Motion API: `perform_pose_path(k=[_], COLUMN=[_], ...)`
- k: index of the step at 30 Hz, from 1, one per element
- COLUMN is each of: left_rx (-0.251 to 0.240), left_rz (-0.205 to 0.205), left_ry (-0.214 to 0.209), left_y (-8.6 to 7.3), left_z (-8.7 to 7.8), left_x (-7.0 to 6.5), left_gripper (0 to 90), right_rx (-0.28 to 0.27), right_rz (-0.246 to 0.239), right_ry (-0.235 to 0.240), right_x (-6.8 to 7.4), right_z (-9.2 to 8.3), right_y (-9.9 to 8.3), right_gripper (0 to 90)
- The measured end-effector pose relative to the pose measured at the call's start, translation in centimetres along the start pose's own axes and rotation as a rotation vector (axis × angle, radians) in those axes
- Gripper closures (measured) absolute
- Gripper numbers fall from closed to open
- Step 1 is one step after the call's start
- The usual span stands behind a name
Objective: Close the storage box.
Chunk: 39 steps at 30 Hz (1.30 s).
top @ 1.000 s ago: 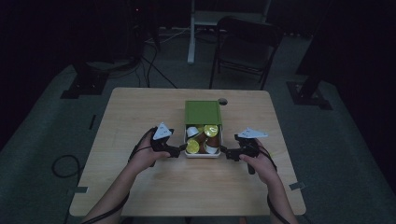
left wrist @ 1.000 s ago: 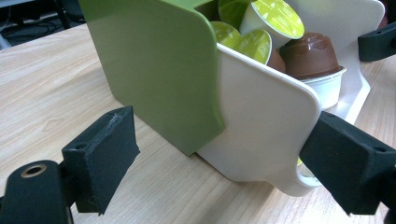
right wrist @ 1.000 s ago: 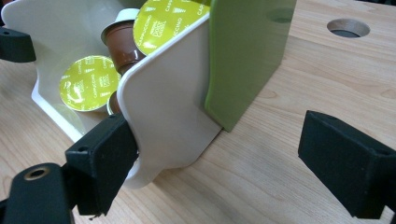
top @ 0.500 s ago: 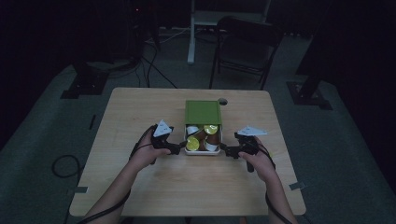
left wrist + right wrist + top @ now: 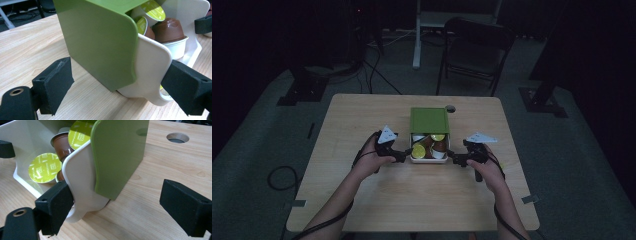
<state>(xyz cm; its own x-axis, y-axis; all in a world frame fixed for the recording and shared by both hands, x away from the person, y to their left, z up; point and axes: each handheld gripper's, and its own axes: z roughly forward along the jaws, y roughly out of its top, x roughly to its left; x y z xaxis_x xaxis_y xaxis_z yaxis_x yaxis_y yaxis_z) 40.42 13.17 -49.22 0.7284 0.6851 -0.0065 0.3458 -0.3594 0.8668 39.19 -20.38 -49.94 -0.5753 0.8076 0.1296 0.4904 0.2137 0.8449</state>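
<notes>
2 grippers flank a capsule box at table centre.

High view: left gripper (image 5: 401,156) and right gripper (image 5: 457,160) sit at the white drawer (image 5: 428,159), which juts toward the person from the green sleeve (image 5: 429,120); long axis runs near-to-far; bare table (image 5: 362,115) all round.
Left gripper view: jaws spread, 1 touching the drawer's side wall.
Right gripper view: jaws spread, 1 against the drawer wall; capsules (image 5: 45,167) inside.

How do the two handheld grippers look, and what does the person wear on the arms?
Each gripper has a black body and two black, blocky jaws with foam-like pads. A pale three-cornered plate sits on top of the left gripper and of the right gripper. A round metal-ringed hole marks the left gripper's jaw base. A dark cable trails from each along the forearm. No sleeves are visible.
</notes>
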Motion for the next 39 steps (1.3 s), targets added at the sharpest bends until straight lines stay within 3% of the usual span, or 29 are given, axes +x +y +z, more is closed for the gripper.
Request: perform_pose_path(k=[3,29,32,39], left_rx=[0.002,0.003,0.004,0.008], left_rz=[0.017,0.011,-0.004,0.003], left_ry=[0.004,0.03,0.03,0.055], left_y=[0.2,0.9,0.9,1.2], left_z=[0.1,1.3,1.4,1.6], left_x=[0.0,1.2,1.4,1.4], left_gripper=[12.3,11.1,11.1,11.2], right_rx=[0.003,-0.015,-0.019,-0.027], right_rz=[0.003,0.041,0.05,0.073], right_ry=[-0.004,-0.054,-0.057,-0.073], right_x=[-0.1,-0.6,-0.7,-0.8], right_z=[0.1,1.3,1.5,1.8], right_y=[0.1,0.8,0.8,0.9], right_gripper=[11.8,11.8,11.8,11.8])
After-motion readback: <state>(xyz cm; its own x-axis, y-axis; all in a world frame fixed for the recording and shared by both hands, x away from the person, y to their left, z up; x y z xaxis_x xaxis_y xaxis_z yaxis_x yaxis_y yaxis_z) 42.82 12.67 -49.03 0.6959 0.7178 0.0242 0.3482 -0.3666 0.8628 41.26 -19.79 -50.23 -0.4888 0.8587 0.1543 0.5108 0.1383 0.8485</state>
